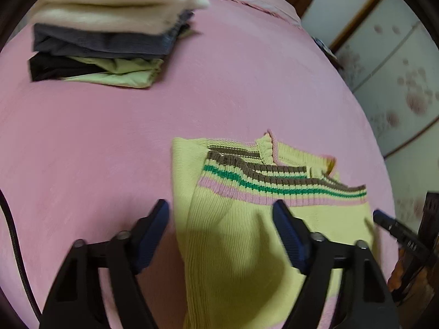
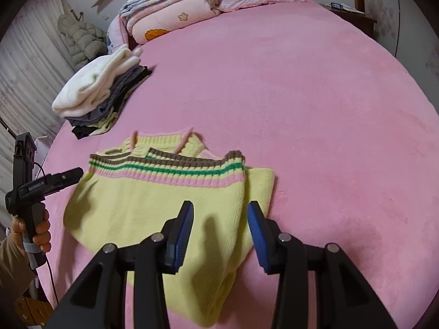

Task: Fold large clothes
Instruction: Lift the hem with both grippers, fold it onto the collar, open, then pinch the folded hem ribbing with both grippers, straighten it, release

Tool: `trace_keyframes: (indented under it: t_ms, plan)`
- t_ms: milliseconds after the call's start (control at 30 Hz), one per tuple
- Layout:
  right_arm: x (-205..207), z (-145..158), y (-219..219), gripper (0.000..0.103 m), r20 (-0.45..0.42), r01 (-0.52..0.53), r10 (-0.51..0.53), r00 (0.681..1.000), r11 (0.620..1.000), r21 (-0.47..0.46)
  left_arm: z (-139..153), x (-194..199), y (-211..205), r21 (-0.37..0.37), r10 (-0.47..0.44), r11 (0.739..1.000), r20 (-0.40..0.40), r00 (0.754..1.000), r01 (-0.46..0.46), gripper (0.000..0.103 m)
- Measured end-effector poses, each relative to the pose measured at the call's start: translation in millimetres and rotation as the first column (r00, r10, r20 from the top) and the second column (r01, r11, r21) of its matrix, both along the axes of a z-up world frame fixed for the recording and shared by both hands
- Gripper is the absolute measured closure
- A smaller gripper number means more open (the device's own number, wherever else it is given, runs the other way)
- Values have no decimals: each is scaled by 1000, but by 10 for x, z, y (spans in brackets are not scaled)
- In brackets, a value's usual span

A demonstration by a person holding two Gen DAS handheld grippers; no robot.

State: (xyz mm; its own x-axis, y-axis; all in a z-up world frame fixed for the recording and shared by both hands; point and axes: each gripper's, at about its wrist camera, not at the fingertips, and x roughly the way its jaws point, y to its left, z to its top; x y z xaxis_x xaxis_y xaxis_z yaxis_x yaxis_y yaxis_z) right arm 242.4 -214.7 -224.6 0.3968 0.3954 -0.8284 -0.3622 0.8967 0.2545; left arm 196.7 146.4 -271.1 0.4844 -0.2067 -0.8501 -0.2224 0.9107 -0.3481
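1. Left wrist view: a big pink bed cover (image 1: pixel 233 87) fills most of the picture. A yellow sweater (image 1: pixel 247 233) with brown, green and pink stripes lies folded on it, near the bottom.
2. The left gripper (image 1: pixel 221 213) hangs over the sweater with its jaws apart. Nothing is pinched between its blue pads (image 1: pixel 288 230).
3. A pile of folded clothes (image 1: pixel 109 33) sits far off at the top left, white on top, then grey, black and light green.
4. A wall with pink flower marks (image 1: pixel 406 87) stands on the right. The top of the pile is blurry. At the right edge only the tip of the right gripper (image 1: pixel 395 224) shows.
5. Right wrist view: the same pink cover (image 2: pixel 315 96) spreads wide, and the sweater (image 2: pixel 153 203) lies at the lower left.
6. The right gripper (image 2: pixel 219 211) hangs over the sweater's right edge, jaws apart, pinching nothing.
7. A rolled quilt (image 2: pixel 175 8) lies at the head of the bed. A puffy coat (image 2: pixel 82 41) hangs by a pale curtain (image 2: pixel 27 63).
8. A hand (image 2: pixel 38 230) holds the other gripper at the left edge; its jaws are hard to make out here.
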Motion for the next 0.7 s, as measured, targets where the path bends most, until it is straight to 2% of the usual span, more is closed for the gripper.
trace_keyframes:
  t_ms: [167,267,333,400,433,467,500,633,700]
  plan:
    - [173,-105,-23,62,-23,32,-31,999,999,33,-23,150,-12,27,-46,999,8,999,46,46]
    - [237,-149,-1,62,-25,36,-35,999,999,40,-62,249,3,33,-53,998,7,999,53,48]
    - [273,-177,22,62,-22,36,-36,999,998,45,-101,286,5,34,-55,998,-5,998,55,61]
    - [294,-198,56,62,-18,27,-27,999,999,46,-130,319,-13,48,-62,997,-22,998,63,86]
    - [296,-205,75,67,-15,22,-22,1000,999,40,-132,326,-21,67,-63,996,-27,998,64,90]
    - [301,-219,96,84,-17,15,-14,1000,999,35,-120,327,-35,80,-61,995,-29,998,63,91]
    - [308,-252,128,93,-31,7,-7,1000,1000,9,-102,322,-48,99,-49,994,-32,998,52,92]
    - [231,-215,171,96,6,14,-14,1000,999,-32,47,270,-105,163,-6,987,-11,1000,8,94]
    - [190,-125,153,96,27,45,-44,999,999,-22,188,247,-127,186,9,982,15,1000,-12,94]
